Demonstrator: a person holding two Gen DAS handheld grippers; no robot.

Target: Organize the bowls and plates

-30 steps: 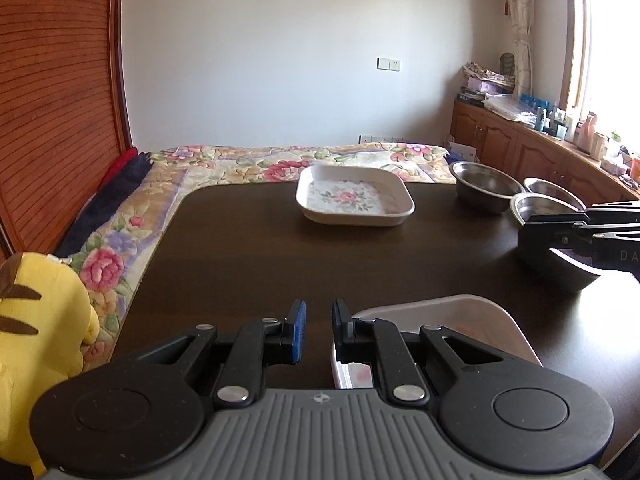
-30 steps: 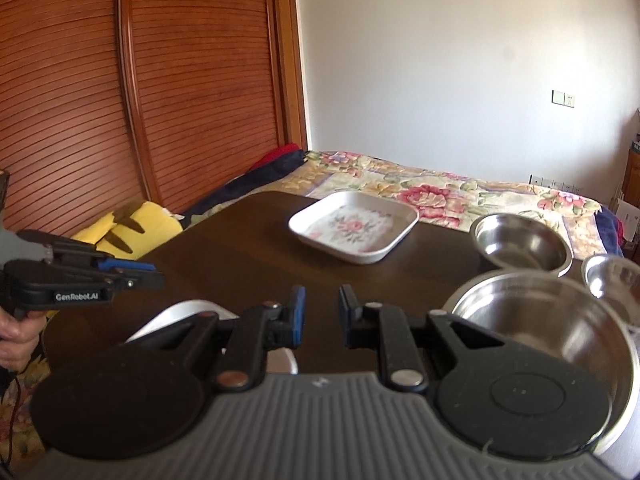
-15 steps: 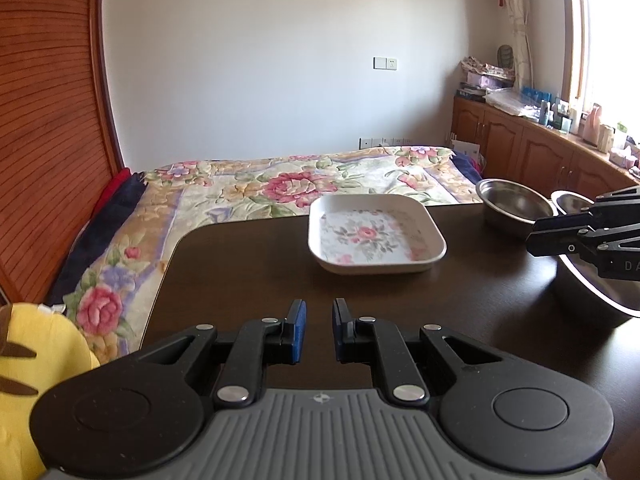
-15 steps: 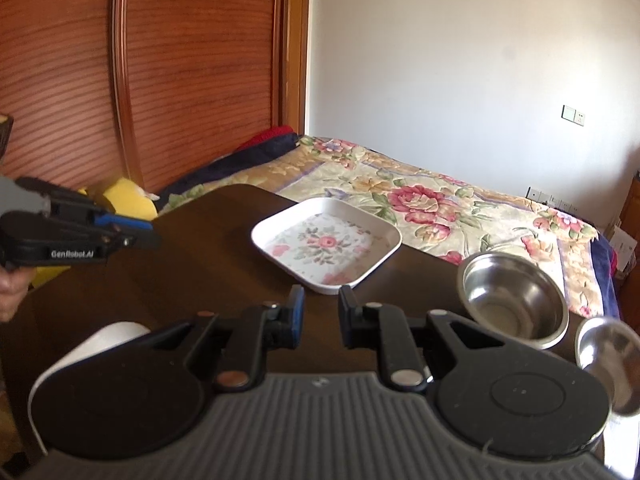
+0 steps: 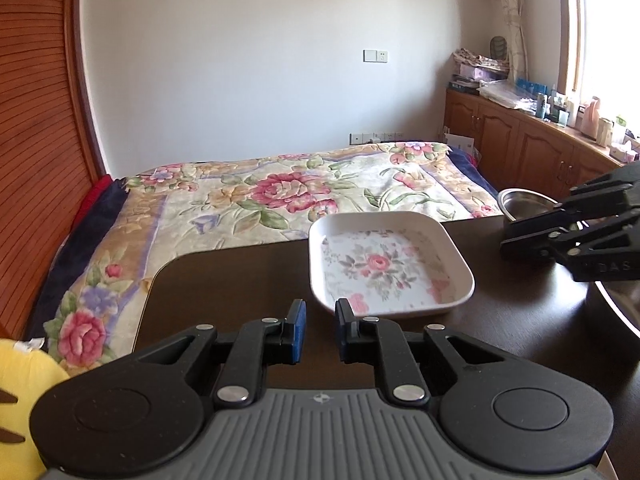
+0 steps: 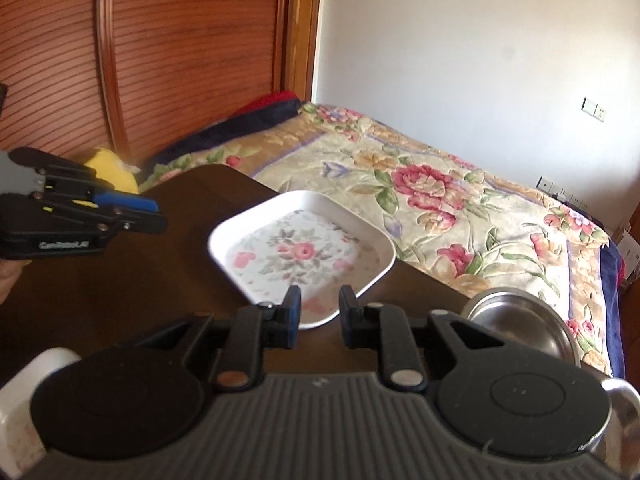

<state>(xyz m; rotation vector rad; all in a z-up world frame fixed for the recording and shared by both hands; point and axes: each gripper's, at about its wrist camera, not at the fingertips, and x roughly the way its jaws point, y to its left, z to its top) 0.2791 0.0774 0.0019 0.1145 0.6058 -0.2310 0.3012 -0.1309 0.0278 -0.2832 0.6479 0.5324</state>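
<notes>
We held both the left gripper (image 5: 318, 330) and right gripper (image 6: 319, 316) slightly parted and empty above the dark glossy table (image 5: 224, 280), where the square white floral plate (image 5: 386, 266) lay near a round steel bowl (image 6: 520, 326).

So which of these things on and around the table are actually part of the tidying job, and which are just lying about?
Part of the job:
- white square floral plate
- round steel bowl at the far table edge
- large steel bowl on the right
- white dish at the near edge

Just lying about:
- flowered bedspread
- yellow plush toy
- clutter on the wooden cabinets
</notes>
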